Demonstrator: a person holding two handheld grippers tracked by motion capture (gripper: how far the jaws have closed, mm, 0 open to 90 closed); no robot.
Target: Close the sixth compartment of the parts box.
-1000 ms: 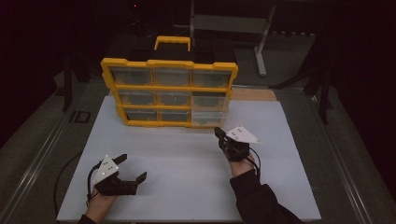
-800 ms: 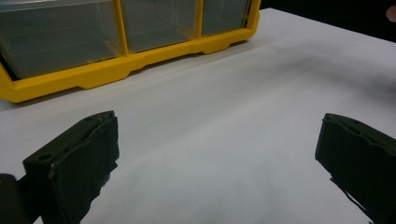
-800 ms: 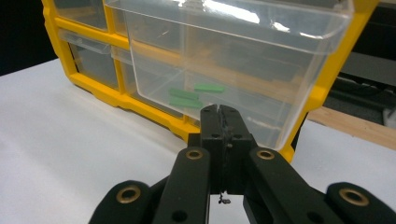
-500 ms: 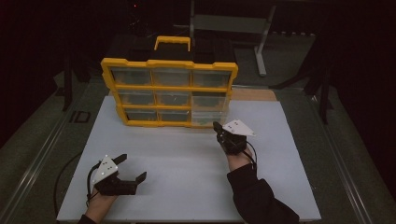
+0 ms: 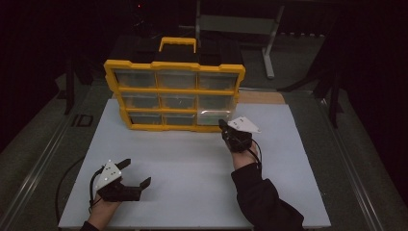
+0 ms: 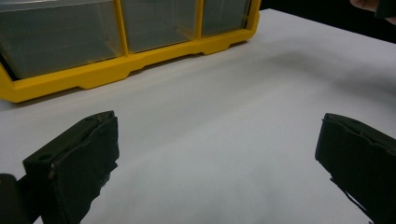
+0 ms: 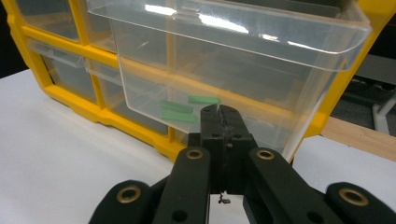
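Two grippers work over the white table (image 5: pixel 192 168). At the near left, the left gripper (image 5: pixel 135 174) rests with its jaws spread wide, nothing between them; its own view cuts off both jaw tips at the frame edges. Farther right, the right gripper (image 7: pixel 221 122) has its jaws pressed together at the front of a clear drawer (image 7: pixel 224 60) pulled partway out of the bottom-right slot of the yellow organizer (image 5: pixel 174 66). Whether they pinch the drawer's lip is hidden. Three green pieces (image 7: pixel 180 109) lie inside, blurred through the plastic.
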